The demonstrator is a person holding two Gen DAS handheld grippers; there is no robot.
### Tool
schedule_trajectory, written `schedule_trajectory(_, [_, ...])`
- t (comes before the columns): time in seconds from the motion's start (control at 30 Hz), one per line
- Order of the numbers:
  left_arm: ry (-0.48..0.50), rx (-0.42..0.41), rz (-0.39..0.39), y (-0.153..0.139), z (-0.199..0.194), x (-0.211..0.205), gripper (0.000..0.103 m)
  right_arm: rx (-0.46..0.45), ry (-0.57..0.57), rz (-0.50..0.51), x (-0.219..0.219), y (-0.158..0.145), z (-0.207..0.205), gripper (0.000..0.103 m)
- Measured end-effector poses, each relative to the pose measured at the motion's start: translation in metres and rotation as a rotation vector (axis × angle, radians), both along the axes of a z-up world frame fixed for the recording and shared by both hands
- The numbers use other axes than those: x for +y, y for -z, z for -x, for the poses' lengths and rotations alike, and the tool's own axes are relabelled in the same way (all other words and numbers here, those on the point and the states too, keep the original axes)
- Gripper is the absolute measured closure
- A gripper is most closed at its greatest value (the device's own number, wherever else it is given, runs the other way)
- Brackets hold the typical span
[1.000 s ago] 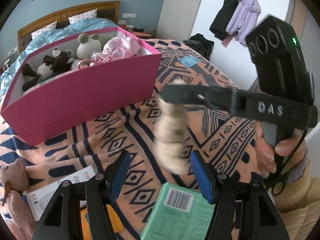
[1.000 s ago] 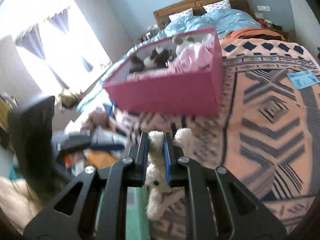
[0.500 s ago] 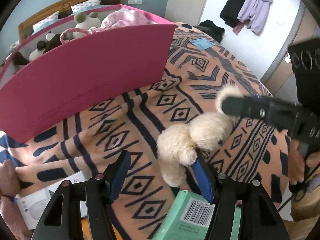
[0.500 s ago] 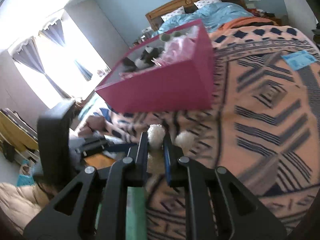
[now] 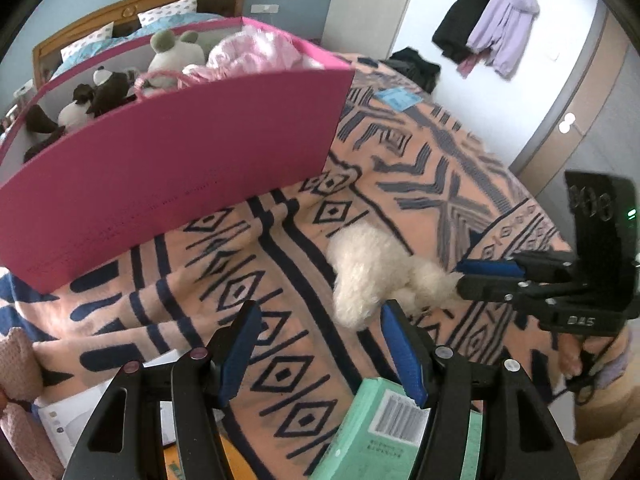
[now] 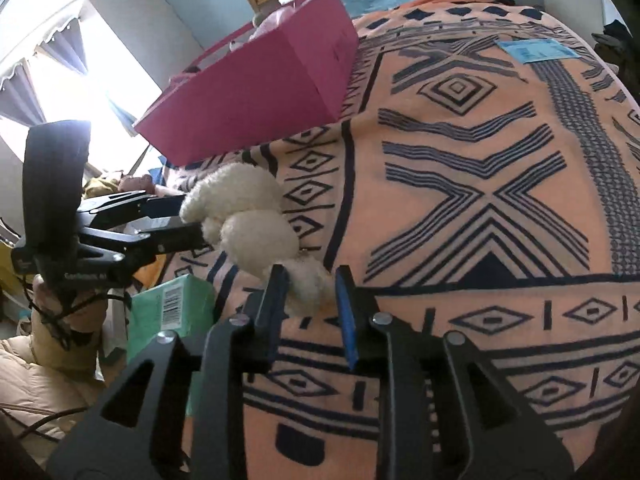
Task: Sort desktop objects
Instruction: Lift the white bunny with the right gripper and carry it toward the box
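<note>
Left tool (image 5: 320, 346) jaws spread wide; right tool (image 6: 308, 300) jaws parted, both pointing inward.

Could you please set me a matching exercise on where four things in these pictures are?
Things:
1. white plush toy
2. pink box
3. green carton
4. blue paper

Places:
A. holds several stuffed animals
B. flat on the far part of the patterned blanket
C. on the blanket, in front of the box
D. below the open left gripper, barcode showing

Pairs: 1-C, 2-A, 3-D, 4-B
</note>
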State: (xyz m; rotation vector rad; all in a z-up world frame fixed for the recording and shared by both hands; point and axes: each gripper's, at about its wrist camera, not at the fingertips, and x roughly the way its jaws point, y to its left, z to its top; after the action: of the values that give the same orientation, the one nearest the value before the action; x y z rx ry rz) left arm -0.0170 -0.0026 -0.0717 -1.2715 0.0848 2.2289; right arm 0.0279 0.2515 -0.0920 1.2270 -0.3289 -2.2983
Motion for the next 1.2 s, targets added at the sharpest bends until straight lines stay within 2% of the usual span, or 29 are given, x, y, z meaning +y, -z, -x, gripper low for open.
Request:
schedule_trajectory(0.17, [0.001, 0.026, -0.018, -0.013, 0.0, -0.007, 0.04, -0.003, -0.008, 0.045, -0.002, -0.002, -0.007, 0.075])
schedule_trajectory(0.23, [0.006, 0.024, -0.005, -0.012, 0.004, -0.002, 0.04, -0.022, -0.01, 0.096, -0.003, 0.0, -0.006, 0.07])
schedule_trajectory(0.3, [0.024, 0.008, 0.004, -0.007, 0.007, 0.006, 0.04, -0.037, -0.001, 0.131, -0.003, 0.001, -0.004, 0.064])
schedule_trajectory(0.4, [0.039, -0.026, 0.03, 0.004, 0.011, 0.015, 0.04, -0.055, 0.013, 0.161, -0.004, 0.003, -0.003, 0.064])
schedule_trajectory(0.57, [0.053, -0.068, 0.015, 0.013, 0.017, 0.018, 0.04, -0.093, 0.035, 0.187, -0.007, 0.01, 0.0, 0.061])
schedule_trajectory(0.63, [0.066, -0.076, 0.006, 0.013, 0.018, 0.018, 0.053, -0.101, 0.045, 0.214, -0.007, 0.012, 0.001, 0.06])
schedule_trajectory(0.67, [0.07, -0.088, 0.003, 0.014, 0.018, 0.018, 0.055, -0.106, 0.052, 0.223, -0.007, 0.012, 0.002, 0.06])
schedule_trajectory(0.97, [0.099, -0.131, -0.007, 0.014, 0.019, 0.021, 0.056, -0.149, 0.106, 0.234, -0.006, 0.011, -0.009, 0.056])
schedule_trajectory(1.2, [0.11, -0.154, -0.016, 0.015, 0.017, 0.019, 0.059, -0.148, 0.099, 0.255, -0.018, 0.019, 0.005, 0.056])
